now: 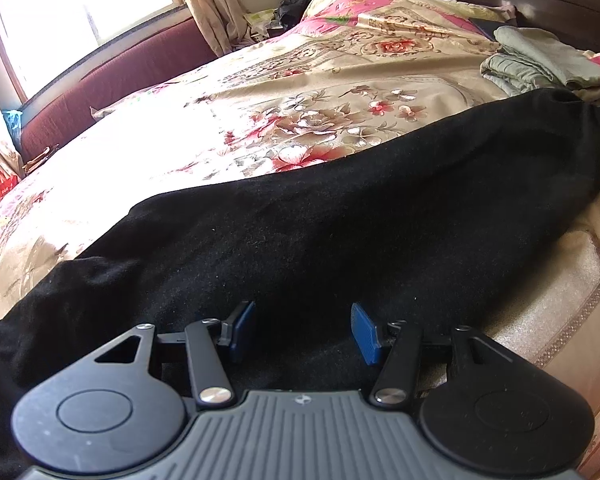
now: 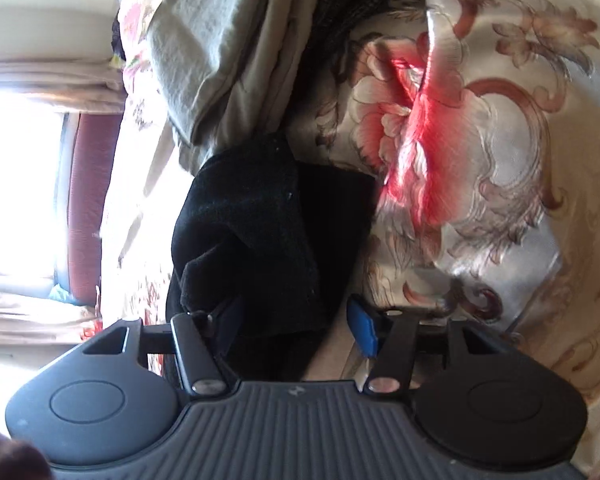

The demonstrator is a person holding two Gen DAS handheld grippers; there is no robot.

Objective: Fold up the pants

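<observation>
The black pants (image 1: 300, 232) lay stretched in a long band across the flowered bed (image 1: 260, 120), just ahead of the left tool (image 1: 304, 330), likely laid flat for folding. Both tools stood spread, pinching nothing, though the right tool (image 2: 296, 322) had pants cloth between its fingers. No containers showed.

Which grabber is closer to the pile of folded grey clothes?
Right. The right gripper sits at the black pants' end beside the folded grey clothes; the left gripper is at the far end.
</observation>
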